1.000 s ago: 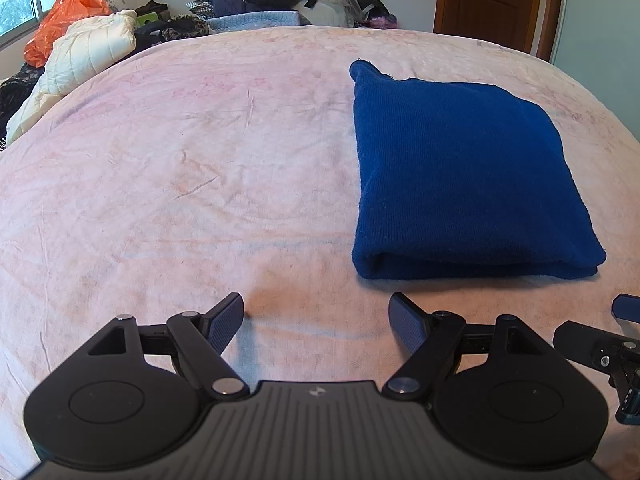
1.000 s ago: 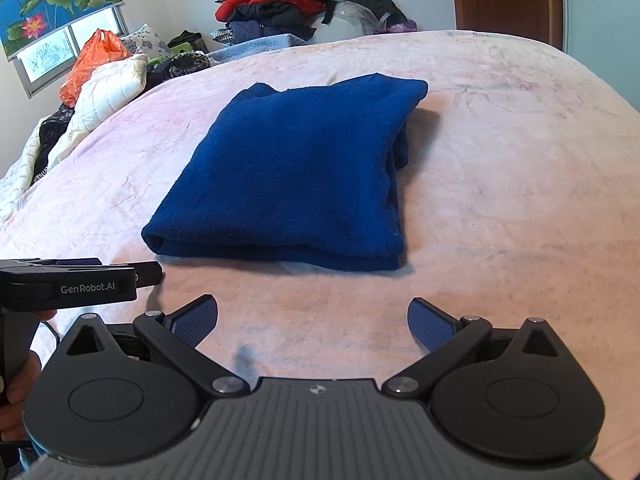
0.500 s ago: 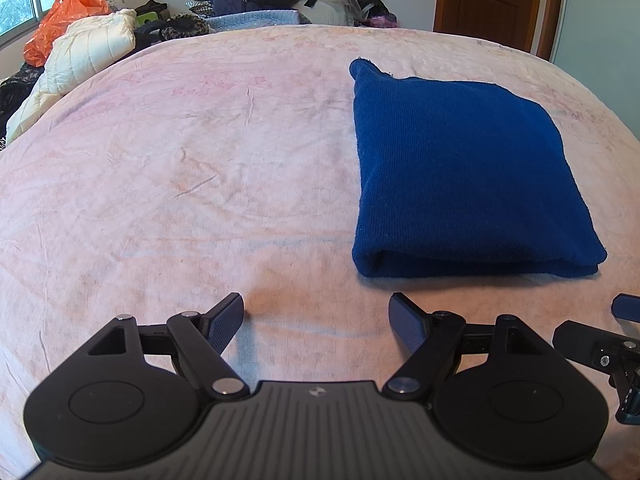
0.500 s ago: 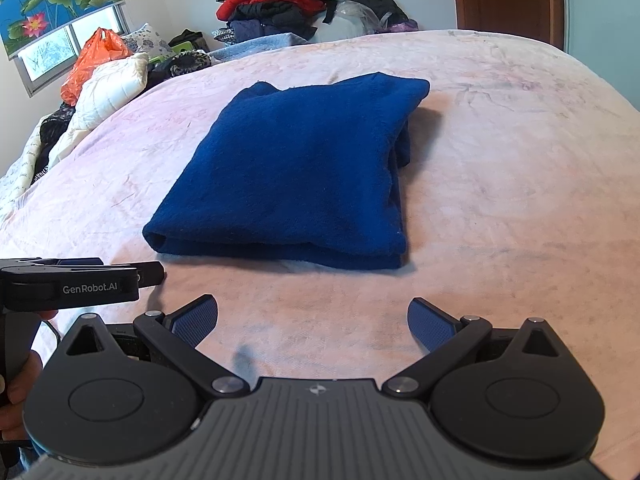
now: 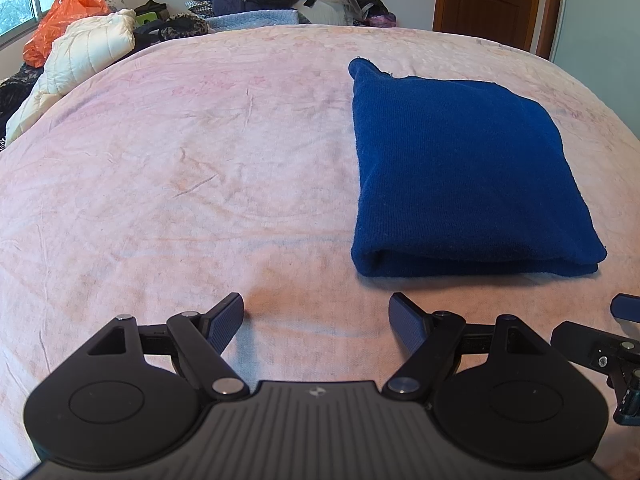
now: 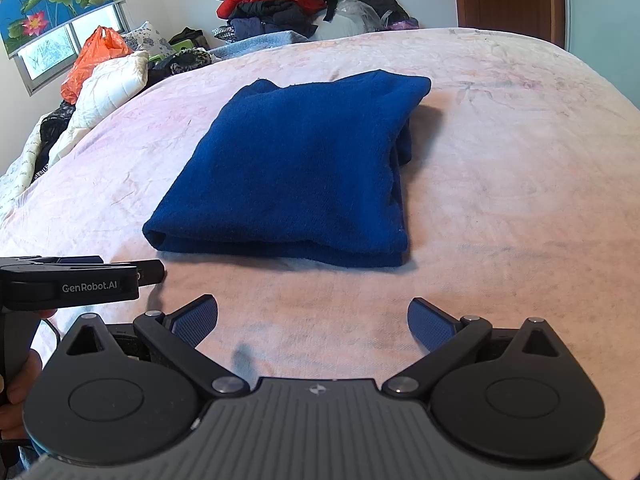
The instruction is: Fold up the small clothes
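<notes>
One folded blue garment (image 5: 464, 176) is seen lying flat on a pale pink bedsheet (image 5: 180, 184), in the right half of the left wrist view and at the centre of the right wrist view. Two grippers are shown. The left gripper (image 5: 316, 316) is held at the bottom of its frame, its two fingers spread apart with nothing between them. The right gripper (image 6: 312, 320) is likewise held low, fingers apart and empty. One orange plastic bag (image 6: 94, 58) and one heap of clothes (image 6: 288, 0) are seen at the top.
</notes>
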A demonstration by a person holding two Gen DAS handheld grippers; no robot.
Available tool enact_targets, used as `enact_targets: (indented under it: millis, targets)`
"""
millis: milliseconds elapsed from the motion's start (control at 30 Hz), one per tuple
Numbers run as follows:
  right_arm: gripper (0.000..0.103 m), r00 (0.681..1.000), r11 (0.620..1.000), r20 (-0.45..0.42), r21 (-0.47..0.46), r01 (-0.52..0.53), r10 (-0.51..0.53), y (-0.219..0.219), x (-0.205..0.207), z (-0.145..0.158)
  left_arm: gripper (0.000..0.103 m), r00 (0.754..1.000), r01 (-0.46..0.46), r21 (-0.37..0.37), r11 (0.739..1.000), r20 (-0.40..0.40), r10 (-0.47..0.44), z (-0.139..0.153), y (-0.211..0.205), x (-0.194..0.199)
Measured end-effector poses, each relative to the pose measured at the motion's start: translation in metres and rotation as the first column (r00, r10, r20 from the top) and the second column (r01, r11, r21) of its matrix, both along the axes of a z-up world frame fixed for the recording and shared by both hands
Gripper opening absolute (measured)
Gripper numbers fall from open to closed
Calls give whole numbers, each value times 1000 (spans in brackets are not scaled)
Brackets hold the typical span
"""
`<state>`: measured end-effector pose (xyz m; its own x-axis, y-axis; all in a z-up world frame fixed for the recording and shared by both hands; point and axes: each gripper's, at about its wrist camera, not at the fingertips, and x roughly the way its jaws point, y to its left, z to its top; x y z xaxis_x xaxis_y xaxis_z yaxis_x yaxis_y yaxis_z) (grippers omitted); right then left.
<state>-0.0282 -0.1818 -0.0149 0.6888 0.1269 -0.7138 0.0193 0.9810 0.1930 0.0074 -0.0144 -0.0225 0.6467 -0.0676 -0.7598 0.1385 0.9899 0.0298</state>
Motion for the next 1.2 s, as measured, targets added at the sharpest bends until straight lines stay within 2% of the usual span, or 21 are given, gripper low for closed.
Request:
enact_targets:
  millis: [1200]
  targets:
    - [103,1000,1000,-4,0,-1,1,2,-1,-1,80,1000,9,11,1000,1,-9,-4,-1,-2]
